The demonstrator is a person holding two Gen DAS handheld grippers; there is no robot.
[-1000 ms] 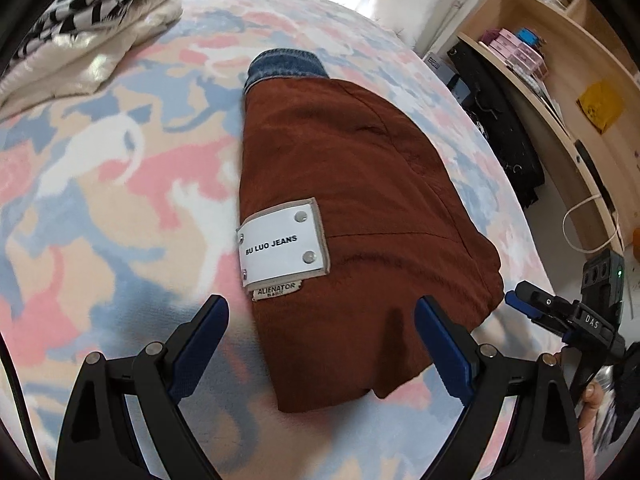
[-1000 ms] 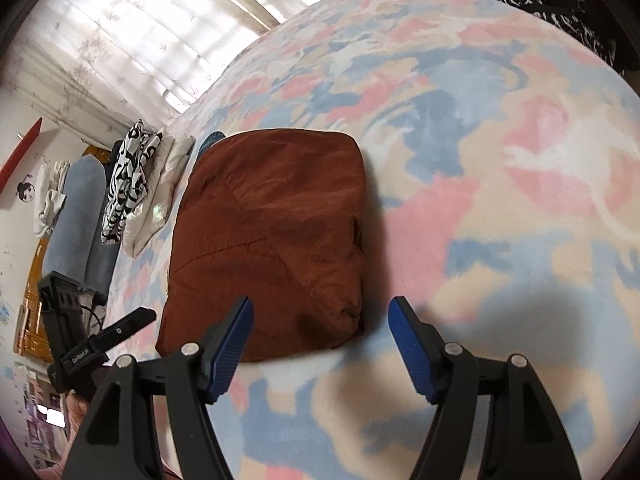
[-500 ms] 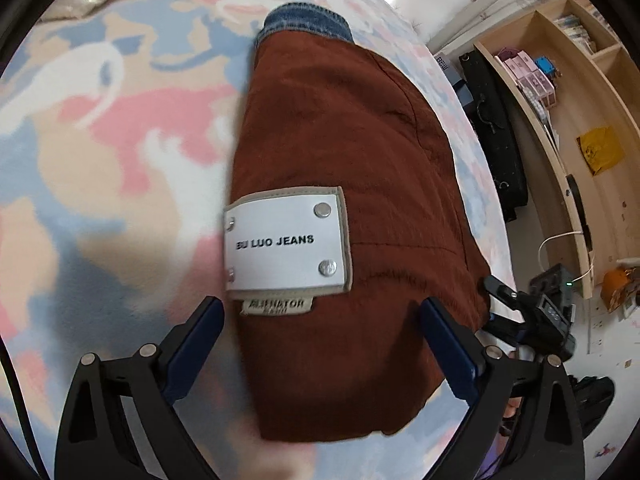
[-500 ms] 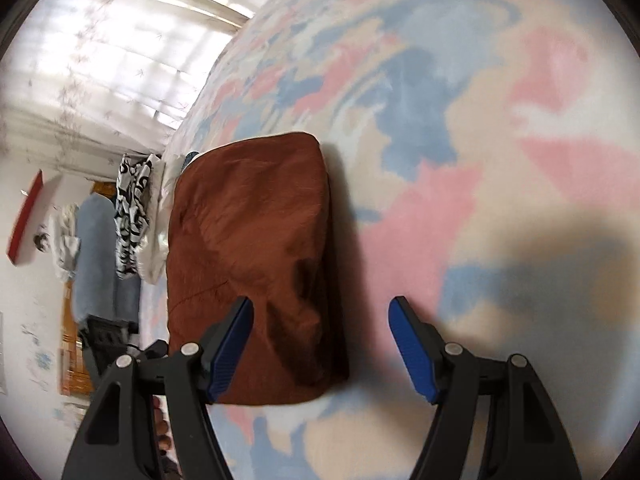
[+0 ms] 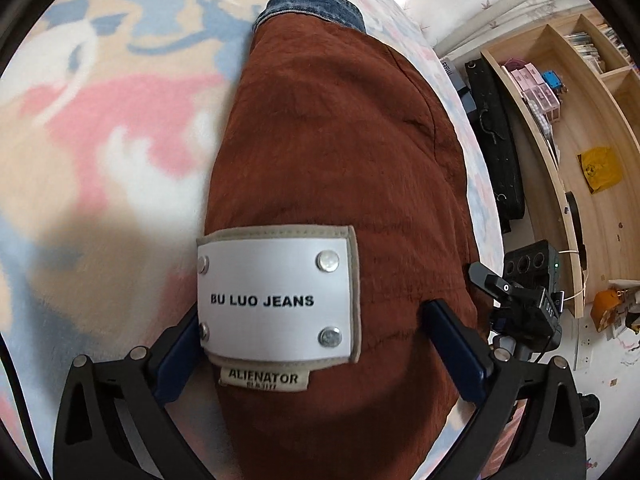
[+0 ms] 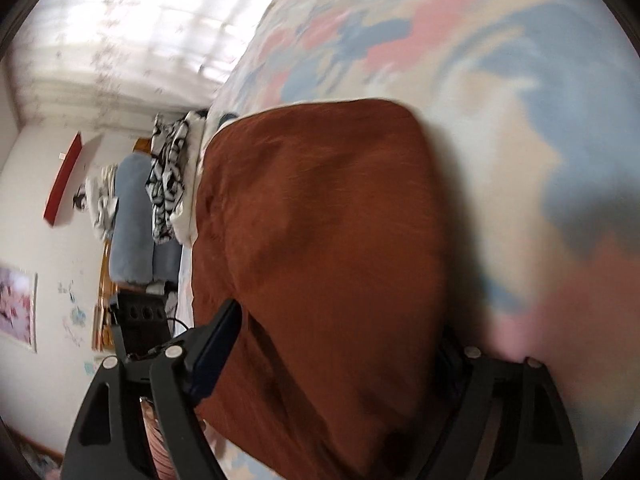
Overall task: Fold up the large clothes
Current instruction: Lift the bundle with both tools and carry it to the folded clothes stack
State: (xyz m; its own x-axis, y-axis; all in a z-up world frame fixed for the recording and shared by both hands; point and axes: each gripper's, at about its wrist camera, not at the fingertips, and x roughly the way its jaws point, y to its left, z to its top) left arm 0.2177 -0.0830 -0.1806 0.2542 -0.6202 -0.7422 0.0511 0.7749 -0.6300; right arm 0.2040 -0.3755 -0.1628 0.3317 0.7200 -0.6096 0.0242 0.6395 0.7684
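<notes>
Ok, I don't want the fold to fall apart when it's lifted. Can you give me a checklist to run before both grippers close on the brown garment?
1. Left gripper open, fingers either side of the garment: ok.
2. Right gripper open, astride the garment's other end: ok.
3. Fingers reach under all layers: cannot tell; the undersides are hidden.
4. Fold tidy: not ok; a denim edge sticks out at the far end.
5. White label clear of the left fingers: not ok; it lies between them.
6. Blanket clear of the fingers: cannot tell.
</notes>
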